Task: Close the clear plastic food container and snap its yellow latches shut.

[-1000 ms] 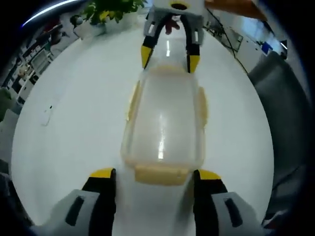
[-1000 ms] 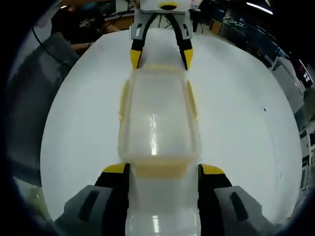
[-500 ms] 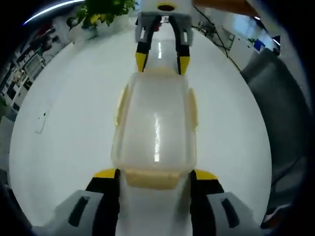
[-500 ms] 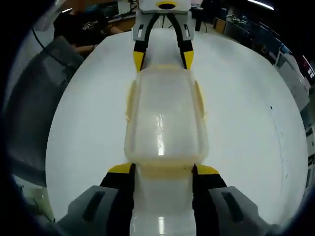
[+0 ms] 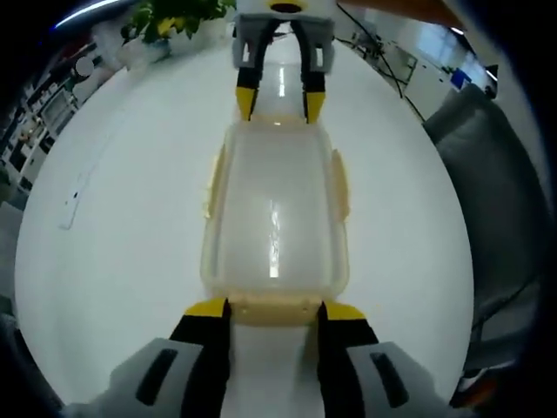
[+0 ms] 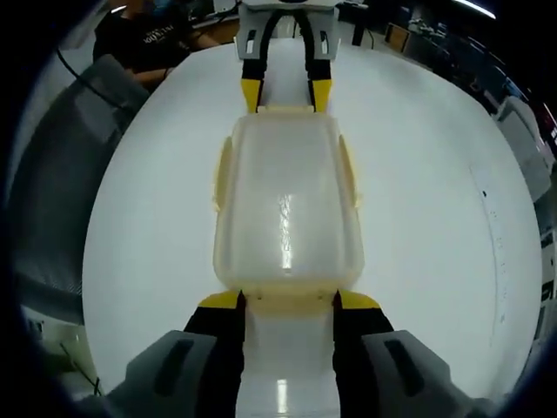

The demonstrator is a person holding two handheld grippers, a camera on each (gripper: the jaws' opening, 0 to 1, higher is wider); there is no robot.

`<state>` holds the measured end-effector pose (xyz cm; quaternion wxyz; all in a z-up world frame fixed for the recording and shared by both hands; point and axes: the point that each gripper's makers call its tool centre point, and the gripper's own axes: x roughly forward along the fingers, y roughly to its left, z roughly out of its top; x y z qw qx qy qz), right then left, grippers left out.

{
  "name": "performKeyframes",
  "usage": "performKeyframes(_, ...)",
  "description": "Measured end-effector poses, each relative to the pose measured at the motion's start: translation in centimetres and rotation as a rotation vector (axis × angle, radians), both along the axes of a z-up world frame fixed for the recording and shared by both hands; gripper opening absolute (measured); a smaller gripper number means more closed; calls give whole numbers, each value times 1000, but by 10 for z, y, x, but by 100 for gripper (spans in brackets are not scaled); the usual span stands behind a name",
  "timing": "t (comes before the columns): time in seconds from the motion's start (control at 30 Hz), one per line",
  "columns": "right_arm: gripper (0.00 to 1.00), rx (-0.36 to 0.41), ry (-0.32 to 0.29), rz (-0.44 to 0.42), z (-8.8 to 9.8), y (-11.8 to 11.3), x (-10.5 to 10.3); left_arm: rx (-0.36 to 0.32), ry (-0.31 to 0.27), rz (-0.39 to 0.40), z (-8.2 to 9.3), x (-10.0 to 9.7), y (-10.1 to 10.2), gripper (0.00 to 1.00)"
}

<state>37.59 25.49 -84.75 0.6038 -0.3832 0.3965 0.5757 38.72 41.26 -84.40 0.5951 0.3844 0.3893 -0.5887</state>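
A clear plastic container (image 5: 274, 209) (image 6: 287, 205) lies lengthwise on the white table (image 5: 122, 226) (image 6: 435, 226) with its lid resting on top. Pale yellow latches (image 5: 211, 183) (image 6: 352, 174) hang at its long sides and at both ends. My left gripper (image 5: 274, 312) is open, its yellow-tipped jaws standing close on either side of the near end latch (image 5: 274, 309). My right gripper (image 6: 289, 302) is open the same way around the opposite end latch (image 6: 289, 303). Each gripper faces the other: the right gripper (image 5: 280, 109) and the left gripper (image 6: 285, 97) appear at the far ends.
A green plant (image 5: 170, 17) stands at the table's far edge. A grey chair (image 5: 487, 165) (image 6: 52, 174) sits beside the table. A person in a black shirt (image 6: 148, 43) sits beyond the far edge.
The jaws of both grippers have narrowed in toward the end latches, and both grippers have drawn slightly closer to the container. The container stays in place.
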Motion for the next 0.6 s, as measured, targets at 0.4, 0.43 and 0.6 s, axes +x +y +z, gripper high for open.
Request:
performKeyframes(0.4,36,-9,1,-7,-1,0,-12,13,5,-16,0,-10,0,34)
performKeyframes(0.43,37,-11,6,-6,0,0,-14,10,12,-16,1,-12,0,34)
performKeyframes(0.6,37,-7,16,6,4,-1,-23,5,41,-16,4,-22,-1,34)
